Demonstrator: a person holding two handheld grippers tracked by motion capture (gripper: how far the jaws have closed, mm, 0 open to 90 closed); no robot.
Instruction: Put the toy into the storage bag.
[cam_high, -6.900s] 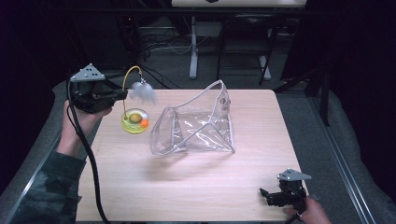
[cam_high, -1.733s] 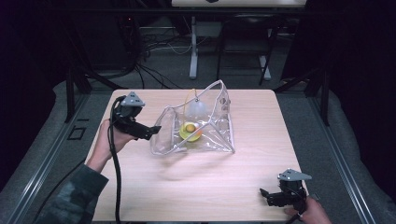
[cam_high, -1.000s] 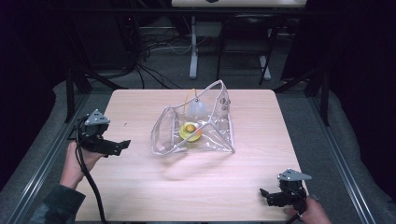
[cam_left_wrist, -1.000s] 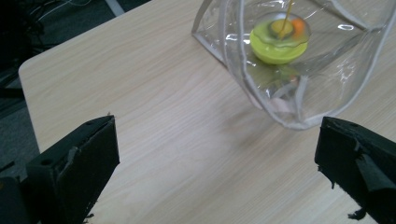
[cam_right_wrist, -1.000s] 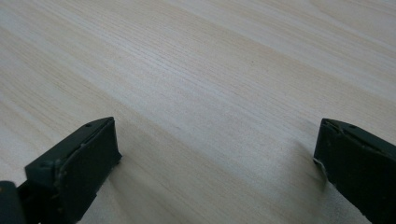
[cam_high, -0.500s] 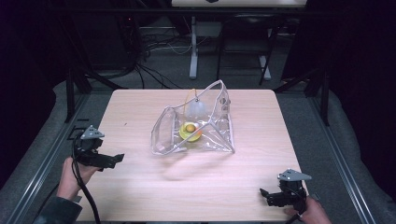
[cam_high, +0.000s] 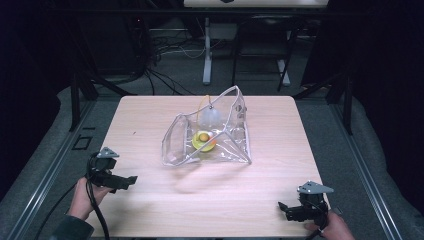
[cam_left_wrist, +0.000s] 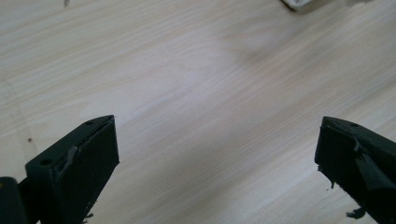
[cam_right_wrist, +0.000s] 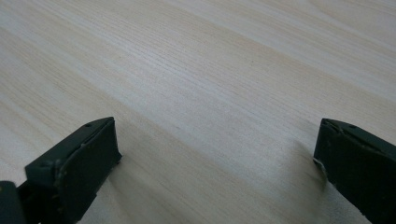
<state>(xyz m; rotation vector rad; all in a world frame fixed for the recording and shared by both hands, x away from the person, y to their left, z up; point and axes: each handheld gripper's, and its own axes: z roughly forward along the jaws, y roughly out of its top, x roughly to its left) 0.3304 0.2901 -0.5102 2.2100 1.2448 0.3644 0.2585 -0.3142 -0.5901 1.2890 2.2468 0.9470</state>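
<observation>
A clear plastic bag (cam_high: 210, 135) lies open in the middle of the wooden table (cam_high: 150, 120). Inside it sits a small yellow-green toy lamp (cam_high: 204, 140) with an orange ball on its base and a pale shade above. My left gripper (cam_high: 127, 181) is held low at the table's front left, well clear of the bag, jaws wide apart over bare wood (cam_left_wrist: 205, 121). My right gripper (cam_high: 285, 210) rests at the front right corner, also open with nothing between its jaws, over bare wood (cam_right_wrist: 215, 102).
A corner of the bag (cam_left_wrist: 299, 3) peeks in at the top of the left gripper view. Dark floor, cables and metal table legs (cam_high: 206, 55) lie beyond the table's far edge. Black rails run along both sides.
The lamp went from the table's left into the bag. Since then my left gripper has let go and drawn back toward the front left edge. The right gripper has stayed put.
</observation>
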